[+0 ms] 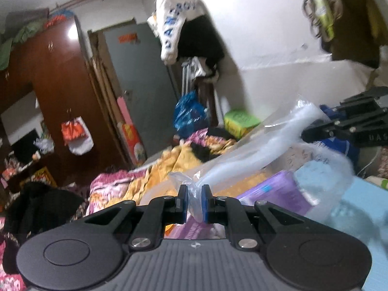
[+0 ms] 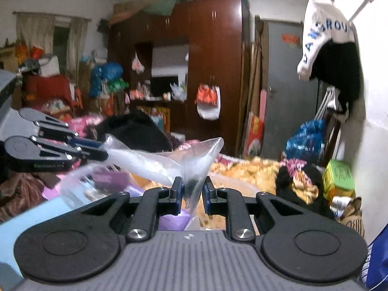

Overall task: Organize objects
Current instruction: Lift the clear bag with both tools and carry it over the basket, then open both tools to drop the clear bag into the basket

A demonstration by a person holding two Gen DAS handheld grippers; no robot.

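**Clear plastic bag held at both edges**

Clear plastic bag (image 1: 245, 155) hangs stretched between both tongs over the cluttered bed (image 1: 169, 165). Left gripper (image 1: 194, 200) and right gripper (image 2: 192, 194) each pinch film at six o'clock. Light, limp, probably slippery; bunched rim edges look the surest hold.

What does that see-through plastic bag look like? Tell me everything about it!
The plastic bag is thin, clear and crinkly, with milky white folds where it bunches up. Two grippers hold it by its edges: the left gripper has its jaws shut on one edge, and the right gripper pinches another. It hangs stretched between them, lifted above a messy bed. Something purple and something light blue show through it, blurry, so I cannot tell if they are inside or just behind.
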